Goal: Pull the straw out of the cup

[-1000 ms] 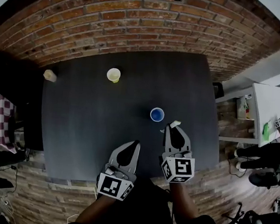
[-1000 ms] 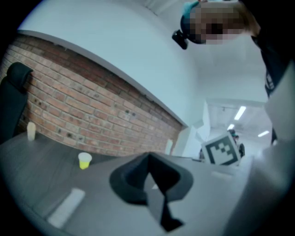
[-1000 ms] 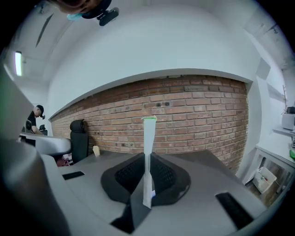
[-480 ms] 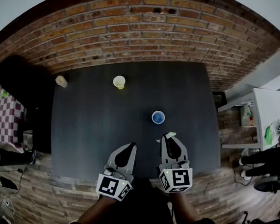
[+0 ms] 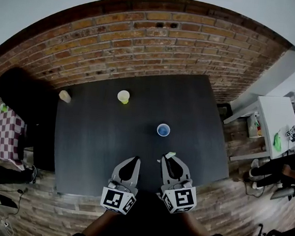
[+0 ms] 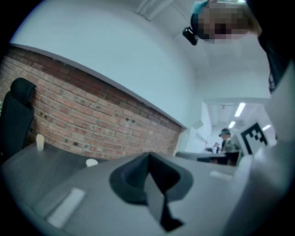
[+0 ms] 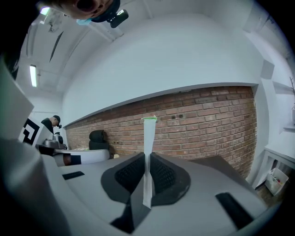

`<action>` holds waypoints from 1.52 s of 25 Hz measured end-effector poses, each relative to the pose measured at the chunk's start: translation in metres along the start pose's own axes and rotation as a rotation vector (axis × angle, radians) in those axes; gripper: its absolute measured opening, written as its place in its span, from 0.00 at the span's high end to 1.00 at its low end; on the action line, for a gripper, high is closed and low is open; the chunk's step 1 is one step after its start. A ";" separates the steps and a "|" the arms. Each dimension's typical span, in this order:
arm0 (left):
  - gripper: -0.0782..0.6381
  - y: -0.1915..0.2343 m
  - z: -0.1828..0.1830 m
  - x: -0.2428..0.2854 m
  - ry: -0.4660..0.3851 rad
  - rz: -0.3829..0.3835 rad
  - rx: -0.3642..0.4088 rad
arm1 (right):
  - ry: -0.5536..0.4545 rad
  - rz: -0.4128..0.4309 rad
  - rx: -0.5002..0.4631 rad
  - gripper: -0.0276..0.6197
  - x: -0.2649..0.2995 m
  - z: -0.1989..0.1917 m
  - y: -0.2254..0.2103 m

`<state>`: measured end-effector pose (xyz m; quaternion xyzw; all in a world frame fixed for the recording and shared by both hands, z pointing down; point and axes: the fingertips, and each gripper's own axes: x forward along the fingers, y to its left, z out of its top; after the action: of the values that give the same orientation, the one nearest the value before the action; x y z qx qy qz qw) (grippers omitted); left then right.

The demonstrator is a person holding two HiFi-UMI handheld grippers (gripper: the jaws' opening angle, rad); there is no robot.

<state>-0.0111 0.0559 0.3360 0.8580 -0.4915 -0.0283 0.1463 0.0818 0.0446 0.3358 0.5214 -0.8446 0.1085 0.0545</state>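
Observation:
A blue cup (image 5: 163, 130) stands on the dark table (image 5: 99, 136), right of the middle. My right gripper (image 5: 167, 157) is nearer than the cup, over the table's front part, shut on a white straw (image 7: 148, 159) with a green tip (image 5: 171, 154). In the right gripper view the straw stands upright between the closed jaws. My left gripper (image 5: 135, 160) is beside the right one, shut with nothing in it. Its jaws (image 6: 150, 177) meet in the left gripper view.
A yellow cup (image 5: 123, 96) stands at the table's back middle and a pale cup (image 5: 65, 96) at its back left corner. A brick wall (image 5: 144, 42) rises behind. A black chair (image 5: 20, 95) is at left, a white desk (image 5: 279, 122) and people at right.
Both grippers have drawn back toward the table's front edge, the straw held in the right one. The view has tilted up; the cup appears farther away.

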 end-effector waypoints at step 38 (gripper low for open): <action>0.88 0.034 0.015 -0.018 0.002 -0.072 0.017 | -0.001 -0.027 -0.009 0.91 0.002 0.003 0.040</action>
<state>-0.0516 0.0517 0.3291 0.8763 -0.4605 -0.0287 0.1383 0.0451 0.0594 0.3278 0.5326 -0.8380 0.1039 0.0580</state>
